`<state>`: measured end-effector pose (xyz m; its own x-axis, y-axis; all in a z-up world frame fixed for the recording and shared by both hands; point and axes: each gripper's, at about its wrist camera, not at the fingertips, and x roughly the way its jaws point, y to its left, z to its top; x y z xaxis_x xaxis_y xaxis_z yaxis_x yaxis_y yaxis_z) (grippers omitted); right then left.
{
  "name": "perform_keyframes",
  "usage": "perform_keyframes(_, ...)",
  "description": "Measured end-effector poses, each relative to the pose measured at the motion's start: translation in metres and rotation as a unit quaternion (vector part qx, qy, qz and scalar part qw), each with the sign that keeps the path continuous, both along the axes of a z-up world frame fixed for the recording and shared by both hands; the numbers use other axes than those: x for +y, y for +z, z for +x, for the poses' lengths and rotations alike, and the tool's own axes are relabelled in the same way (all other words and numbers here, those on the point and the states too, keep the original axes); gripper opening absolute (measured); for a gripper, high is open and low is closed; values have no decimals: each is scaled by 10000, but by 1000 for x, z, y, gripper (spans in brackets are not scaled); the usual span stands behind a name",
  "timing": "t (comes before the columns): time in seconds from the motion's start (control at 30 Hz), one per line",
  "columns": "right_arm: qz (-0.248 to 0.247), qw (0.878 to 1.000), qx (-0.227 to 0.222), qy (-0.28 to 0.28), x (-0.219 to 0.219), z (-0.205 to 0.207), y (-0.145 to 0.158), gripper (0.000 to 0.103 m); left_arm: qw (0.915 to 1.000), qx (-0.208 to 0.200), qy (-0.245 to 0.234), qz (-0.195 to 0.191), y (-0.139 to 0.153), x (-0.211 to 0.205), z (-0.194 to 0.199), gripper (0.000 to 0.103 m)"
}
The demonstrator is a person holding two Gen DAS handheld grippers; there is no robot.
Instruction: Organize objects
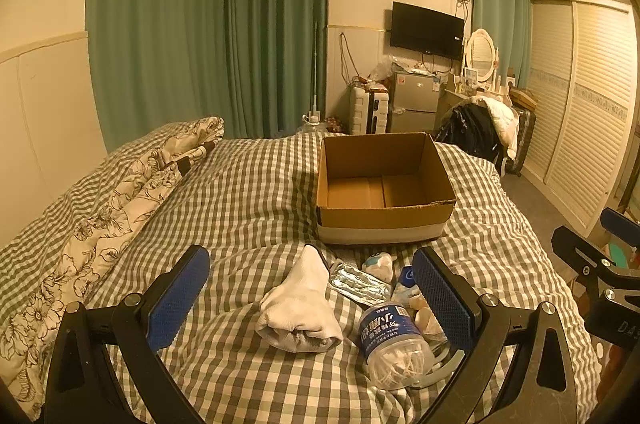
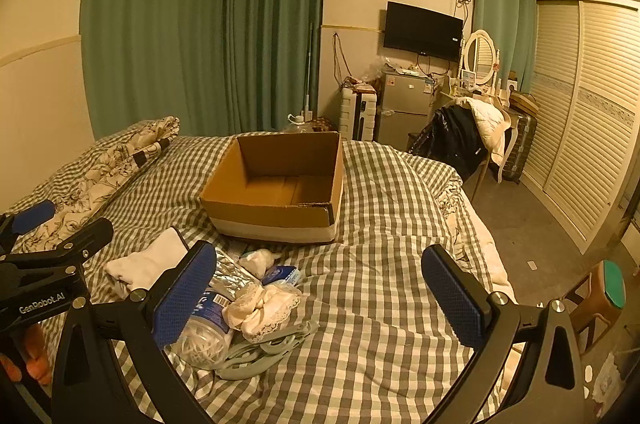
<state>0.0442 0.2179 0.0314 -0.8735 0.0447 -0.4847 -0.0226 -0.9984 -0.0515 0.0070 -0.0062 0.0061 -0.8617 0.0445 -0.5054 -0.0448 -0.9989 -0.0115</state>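
Bed (image 1: 248, 183), checked cover. Empty cardboard box (image 1: 384, 183) mid-bed. Near edge: rolled sock (image 1: 298, 312), bottle (image 1: 394, 340), foil pack (image 1: 358, 282), lace cloth (image 2: 264, 308) heaped together. Left gripper (image 1: 312, 304) and right gripper (image 2: 320, 300) both spread wide, holding nothing. Risk: soft, rumpled cover lets the bottle roll; a jaw may snag lace.

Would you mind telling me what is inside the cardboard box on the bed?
The cardboard box looks empty: only its bare floor flaps show in both wrist views. The strip of floor just behind its near wall is hidden, so something small and flat there cannot be excluded.
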Motion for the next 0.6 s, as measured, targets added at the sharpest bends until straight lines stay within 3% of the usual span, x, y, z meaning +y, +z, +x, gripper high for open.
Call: perform_keyframes(0.6,-30,9999,-2,110,-3,5,4,103,10000,-19,-14,-45,3,-1,1,103)
